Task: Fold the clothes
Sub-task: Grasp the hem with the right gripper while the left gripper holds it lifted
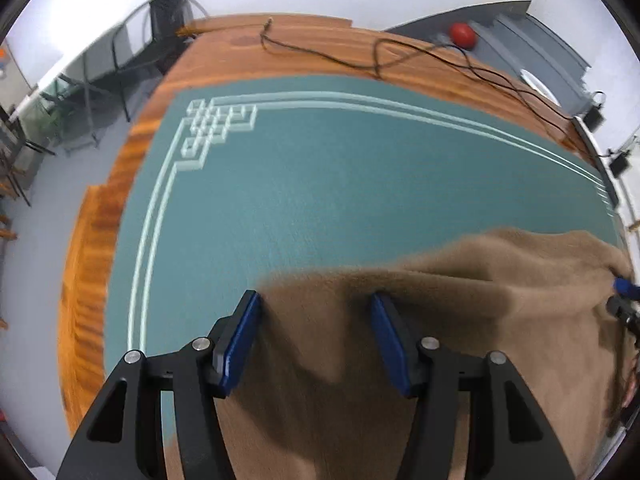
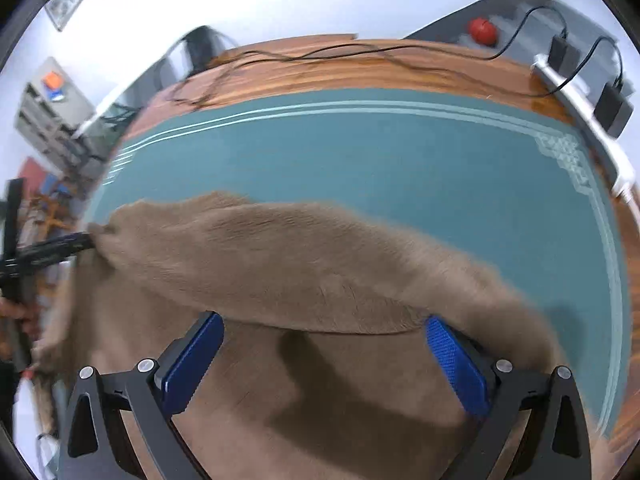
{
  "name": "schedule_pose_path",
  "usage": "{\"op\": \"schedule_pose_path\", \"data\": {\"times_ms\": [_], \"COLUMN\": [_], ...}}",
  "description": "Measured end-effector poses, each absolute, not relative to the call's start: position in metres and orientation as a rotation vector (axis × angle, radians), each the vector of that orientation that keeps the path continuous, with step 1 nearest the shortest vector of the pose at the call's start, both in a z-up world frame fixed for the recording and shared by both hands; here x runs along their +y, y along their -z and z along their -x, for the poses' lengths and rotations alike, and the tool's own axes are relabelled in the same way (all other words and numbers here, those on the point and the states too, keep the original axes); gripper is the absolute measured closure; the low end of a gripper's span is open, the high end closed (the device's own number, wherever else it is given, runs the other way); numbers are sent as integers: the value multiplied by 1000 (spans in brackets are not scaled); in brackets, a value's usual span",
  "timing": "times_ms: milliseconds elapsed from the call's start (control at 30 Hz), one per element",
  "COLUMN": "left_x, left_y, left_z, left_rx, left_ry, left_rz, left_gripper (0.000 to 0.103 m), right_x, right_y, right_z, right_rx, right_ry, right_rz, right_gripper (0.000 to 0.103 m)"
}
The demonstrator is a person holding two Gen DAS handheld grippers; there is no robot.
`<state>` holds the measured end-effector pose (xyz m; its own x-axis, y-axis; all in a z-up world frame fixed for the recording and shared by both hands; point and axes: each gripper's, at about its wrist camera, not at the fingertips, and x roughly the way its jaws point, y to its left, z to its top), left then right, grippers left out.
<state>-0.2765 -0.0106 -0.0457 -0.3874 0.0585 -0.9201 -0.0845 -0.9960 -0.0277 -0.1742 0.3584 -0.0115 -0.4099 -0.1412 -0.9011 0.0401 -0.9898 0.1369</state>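
Observation:
A brown fleece garment (image 1: 460,280) lies blurred on the teal mat (image 1: 320,180); its folded edge (image 2: 280,260) bulges across the middle of the right wrist view. My left gripper (image 1: 314,298) is open above the cloth's left end, and the fabric passes between the blue pads (image 1: 240,340) without being pinched. My right gripper (image 2: 322,320) stands wide open over the fold, its pads (image 2: 456,360) apart from the cloth. The left gripper (image 2: 60,248) also shows at that view's left edge, beside the cloth's corner. The right gripper (image 1: 622,292) shows at the far right of the left wrist view.
The mat, bordered with white lines, covers a wooden table (image 1: 280,52). Black cables (image 1: 400,56) trail along the far edge. A red round object (image 1: 463,33) sits on grey furniture behind. Power adapters (image 2: 612,108) hang at the right. A dark chair (image 1: 168,12) stands at the back left.

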Motion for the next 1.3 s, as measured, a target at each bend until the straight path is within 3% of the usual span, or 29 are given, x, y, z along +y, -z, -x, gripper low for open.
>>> {"op": "schedule_pose_path", "data": {"times_ms": [233, 367, 500, 700, 833, 900, 933, 967, 1000, 1067, 1167, 1300], "left_x": [6, 3, 3, 27, 36, 44, 48, 52, 57, 65, 74, 82], "left_y": [27, 25, 29, 59, 64, 63, 63, 61, 59, 53, 32, 33], "left_z": [280, 291, 307, 309, 309, 305, 302, 299, 297, 292, 290, 305], "left_rx": [54, 2, -36, 93, 129, 172, 195, 205, 223, 261, 352, 318], "left_ry": [-2492, -2421, -2348, -2131, -2098, -2074, -2056, -2028, -2037, -2061, -2279, -2344], "left_rz": [1528, 1516, 1534, 1607, 1609, 1604, 1597, 1584, 1569, 1536, 1378, 1373], "left_gripper": [41, 33, 33, 33, 33, 34, 50, 77, 85, 92, 93, 93], "right_x": [373, 364, 366, 363, 374, 368, 364, 361, 358, 351, 349, 344], "right_y": [23, -19, -46, 9, 32, 34, 32, 30, 28, 20, 0, -5], "right_z": [190, 178, 192, 216, 219, 216, 215, 214, 214, 214, 214, 223], "right_rx": [-167, -100, -68, 104, 0, 44, 75, 101, 83, 143, 228, 308], "right_ry": [2605, 2592, 2620, 2482, 2431, 2422, 2424, 2424, 2414, 2476, 2611, 2736], "right_rz": [-1691, -1455, -1316, -1506, -1546, -1546, -1534, -1523, -1518, -1481, -1389, -1341], "right_gripper": [0, 0, 0, 0, 0, 16, 39, 64, 71, 81, 82, 82]}}
